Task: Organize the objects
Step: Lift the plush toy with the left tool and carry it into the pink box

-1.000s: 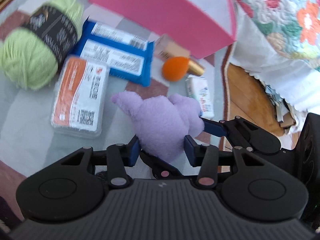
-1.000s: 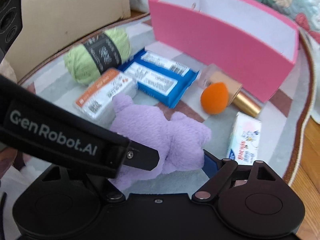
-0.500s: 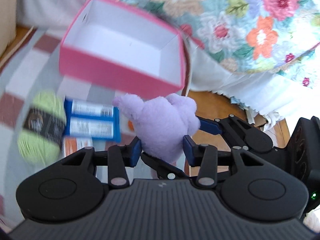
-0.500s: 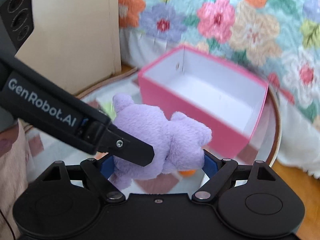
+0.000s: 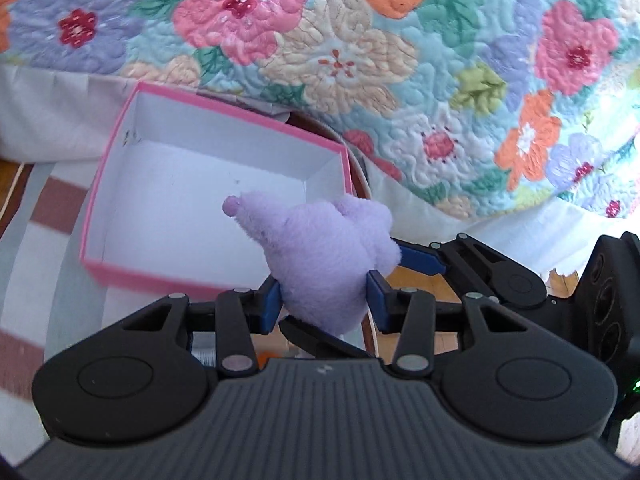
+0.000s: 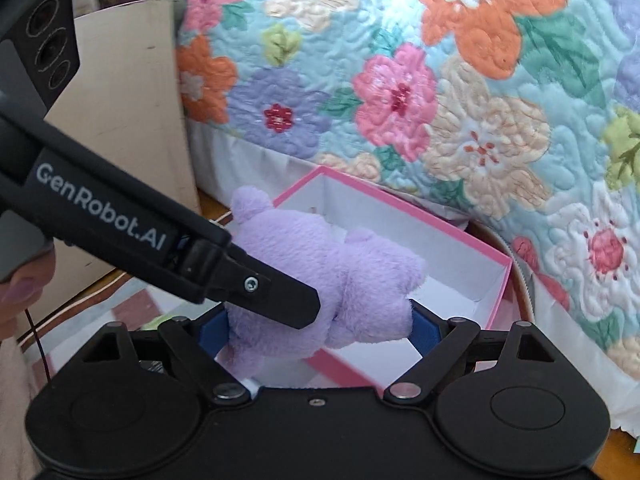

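A purple plush toy (image 5: 320, 248) hangs in the air over the near edge of an empty pink box (image 5: 96, 200) with a white inside. My left gripper (image 5: 324, 300) is shut on the toy's lower part, its blue pads pressing both sides. In the right wrist view the plush toy (image 6: 340, 272) spans my right gripper (image 6: 318, 330); those jaws stand wide and are opening, with the pads touching the toy's ends. One finger of the left gripper (image 6: 256, 284) crosses in front of the toy. The pink box (image 6: 496, 292) lies just beyond and below.
A floral quilt (image 5: 400, 60) with a white skirt rises right behind the box. A beige board (image 6: 132, 120) leans at the left. The box sits on a striped rug (image 5: 52, 208); wooden floor (image 5: 416, 280) shows at its right edge.
Both grippers have lifted the plush toy off the rug and carried it up toward the pink box. The yarn, packets and other items have dropped out of view.
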`<state>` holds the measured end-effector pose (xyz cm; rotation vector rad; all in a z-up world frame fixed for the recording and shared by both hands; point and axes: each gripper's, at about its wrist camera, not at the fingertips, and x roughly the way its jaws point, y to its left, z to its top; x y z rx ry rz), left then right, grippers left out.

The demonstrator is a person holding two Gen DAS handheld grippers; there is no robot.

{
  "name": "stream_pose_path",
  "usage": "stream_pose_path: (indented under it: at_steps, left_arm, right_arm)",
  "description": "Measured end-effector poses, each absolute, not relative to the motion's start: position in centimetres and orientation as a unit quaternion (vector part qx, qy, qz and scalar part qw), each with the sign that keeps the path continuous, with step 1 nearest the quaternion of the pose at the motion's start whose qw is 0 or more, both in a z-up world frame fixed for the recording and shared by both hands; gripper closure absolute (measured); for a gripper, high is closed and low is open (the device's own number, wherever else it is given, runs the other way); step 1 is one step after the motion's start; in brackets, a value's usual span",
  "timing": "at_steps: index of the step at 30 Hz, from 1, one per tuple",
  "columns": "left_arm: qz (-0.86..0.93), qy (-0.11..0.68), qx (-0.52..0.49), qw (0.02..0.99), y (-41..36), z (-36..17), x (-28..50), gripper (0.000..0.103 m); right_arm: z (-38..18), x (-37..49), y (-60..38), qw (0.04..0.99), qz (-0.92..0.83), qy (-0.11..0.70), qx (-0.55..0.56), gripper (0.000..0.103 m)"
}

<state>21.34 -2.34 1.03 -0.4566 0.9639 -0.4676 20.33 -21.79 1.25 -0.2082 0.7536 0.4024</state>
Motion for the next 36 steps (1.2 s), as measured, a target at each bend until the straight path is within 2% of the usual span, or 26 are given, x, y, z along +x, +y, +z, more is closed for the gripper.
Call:
stream_pose_path:
  at_steps: [8,18,21,26,36]
  left_arm:
    - [-0.222,0.466,-0.205,0.832,-4.3,-1.7,28.2,0.06]
    - [-0.232,0.492,-0.178,0.82,-5.6,-7.2,34.6,0.06]
    - [-0.233,0.504,-0.196,0.808,-5.5,-9.1,36.2,0.06]
    - [-0.226,0.506,-0.206,0.806,-5.8,-11.6,37.9,0.06]
    - [-0.227,0.508,-0.245,0.794,-5.8,-14.2,39.5,0.058]
  right_arm:
    - [-1.2,26.5,-24.4,0.9,0.187,0.39,-0.06,0.01]
    - [-5.7,31.1,-25.3,0.896,0.146,0.417,-0.036,0.01]
    - [-7.2,32.5,-25.3,0.891,0.134,0.431,-0.045,0.01]
    - [-8.9,34.8,-25.7,0.879,0.112,0.462,-0.043,0.021]
    - [-10.7,36.5,-24.1,0.874,0.058,0.468,-0.116,0.023]
